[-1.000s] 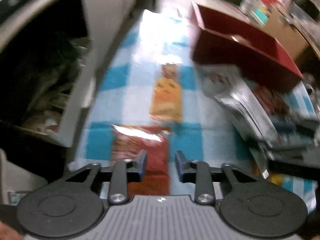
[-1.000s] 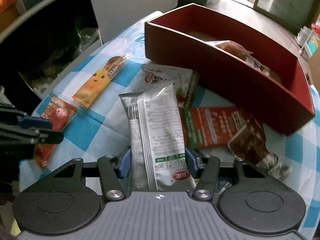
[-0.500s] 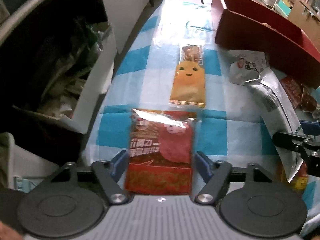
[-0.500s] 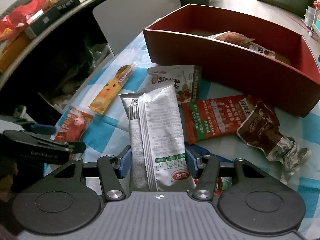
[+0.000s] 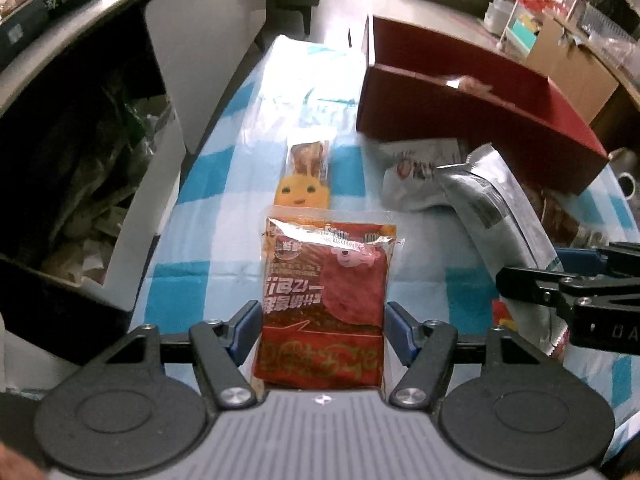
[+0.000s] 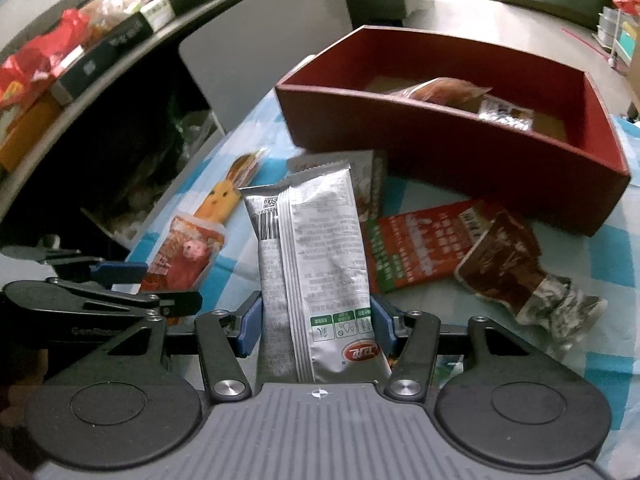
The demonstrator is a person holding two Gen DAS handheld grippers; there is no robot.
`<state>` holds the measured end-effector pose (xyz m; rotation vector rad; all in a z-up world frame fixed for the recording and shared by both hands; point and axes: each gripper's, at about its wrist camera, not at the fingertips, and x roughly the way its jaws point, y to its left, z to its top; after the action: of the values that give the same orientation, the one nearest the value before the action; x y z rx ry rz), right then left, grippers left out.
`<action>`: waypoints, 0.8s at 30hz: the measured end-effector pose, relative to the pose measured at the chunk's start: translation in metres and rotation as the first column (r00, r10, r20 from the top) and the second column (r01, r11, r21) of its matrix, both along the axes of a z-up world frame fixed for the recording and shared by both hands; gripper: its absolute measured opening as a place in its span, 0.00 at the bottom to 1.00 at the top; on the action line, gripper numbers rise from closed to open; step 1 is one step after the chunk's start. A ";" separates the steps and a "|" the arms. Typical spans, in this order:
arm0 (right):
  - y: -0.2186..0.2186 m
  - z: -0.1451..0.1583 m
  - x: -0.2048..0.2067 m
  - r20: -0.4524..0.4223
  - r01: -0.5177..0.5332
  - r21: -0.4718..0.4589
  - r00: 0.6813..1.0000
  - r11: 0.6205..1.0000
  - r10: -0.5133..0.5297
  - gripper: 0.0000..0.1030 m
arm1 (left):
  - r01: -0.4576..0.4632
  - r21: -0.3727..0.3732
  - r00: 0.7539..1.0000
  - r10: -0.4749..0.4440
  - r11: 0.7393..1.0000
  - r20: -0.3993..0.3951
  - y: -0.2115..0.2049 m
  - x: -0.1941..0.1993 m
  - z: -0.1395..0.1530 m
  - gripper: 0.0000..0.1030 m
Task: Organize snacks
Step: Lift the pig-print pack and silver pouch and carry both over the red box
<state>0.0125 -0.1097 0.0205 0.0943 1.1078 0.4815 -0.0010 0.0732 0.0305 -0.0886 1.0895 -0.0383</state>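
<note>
Nearest the left wrist camera lies a red snack packet [image 5: 322, 304] with a pink cartoon pig and a clear sealed top edge. It sits between the blue pads of the left gripper [image 5: 320, 330], whose jaws stand about packet-width apart — the pads are right at the packet's two long edges, though whether they press it I cannot tell.

In the right wrist view, a tall silver pouch [image 6: 310, 264] with a barcode and green icons near its lower end rises between the fingers of the right gripper [image 6: 318, 326]. The jaws close on its sides and the pouch tilts up off the table.

Beyond the red packet lies an orange rabbit-face packet [image 5: 306, 176] on the blue-and-white checked tablecloth [image 5: 224, 168]. Right of the silver pouch are a red-and-green flat packet [image 6: 416, 244] and a crumpled brown packet [image 6: 516, 268], touching each other. Farthest stands the dark red box [image 6: 472, 148] — a couple of snacks already lie inside it.
</note>
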 end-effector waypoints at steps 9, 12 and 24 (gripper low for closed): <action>-0.015 0.011 0.003 0.030 0.043 0.030 0.999 0.999 -0.044 0.61 | 0.008 -0.015 0.998 -0.007 1.000 0.061 -0.011 0.011 0.011 0.58; -0.018 0.015 0.001 0.040 0.053 0.039 0.998 0.998 -0.054 0.61 | 0.014 -0.024 0.997 -0.012 1.000 0.078 -0.016 0.015 0.016 0.58; -0.043 0.033 0.011 0.084 0.124 0.080 0.988 0.989 -0.131 0.61 | 0.048 -0.030 0.984 -0.042 0.998 0.176 -0.035 0.032 0.036 0.58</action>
<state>0.0237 -0.1522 0.0532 0.2058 0.9895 0.4085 0.0310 0.0382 0.0662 -0.0895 0.9150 -0.1035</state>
